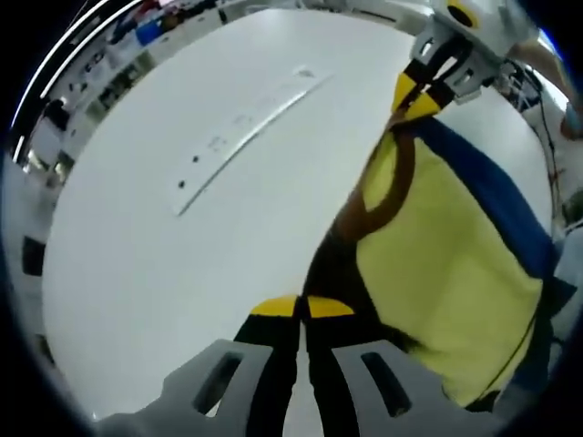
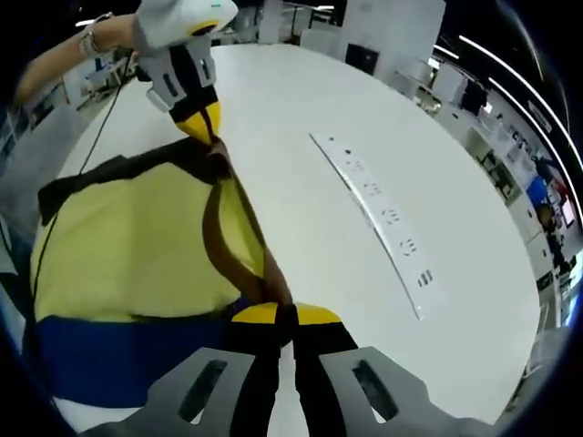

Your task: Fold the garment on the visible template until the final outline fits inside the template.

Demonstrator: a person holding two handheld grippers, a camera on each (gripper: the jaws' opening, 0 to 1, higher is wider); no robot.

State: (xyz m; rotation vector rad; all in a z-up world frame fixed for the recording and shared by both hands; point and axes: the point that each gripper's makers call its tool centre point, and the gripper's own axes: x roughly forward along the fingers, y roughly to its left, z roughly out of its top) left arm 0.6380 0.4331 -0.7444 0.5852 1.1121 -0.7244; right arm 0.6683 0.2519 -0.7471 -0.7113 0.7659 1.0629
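While my left claw (image 1: 301,308) looks out over the white counter (image 1: 182,273) in the left gripper view, its yellow-tipped jaws stand pressed together on a dark edge of the garment (image 1: 446,273), which stretches up and to the right from the tips. That garment is mostly yellow, with a brown band (image 1: 392,196) curving along its near edge and a blue strip (image 1: 492,182) along its far side. At the upper right my right claw (image 1: 414,100) comes into the picture, its yellow tips pinched on the far corner of the same cloth, so the fabric hangs stretched between the two. A long pale strip (image 1: 246,137) with small marks lies flat on the counter well to the left of the cloth. Turning to the right gripper view, my right claw (image 2: 285,314) is clamped shut on the garment (image 2: 127,246) where the brown band (image 2: 219,228) meets the blue part (image 2: 118,350). The yellow cloth spreads to the left, and my left claw (image 2: 202,123) grips its far corner at the upper left, with a hand (image 2: 100,36) behind it. The pale strip (image 2: 383,214) lies on the counter (image 2: 301,118) to the right, apart from the garment.
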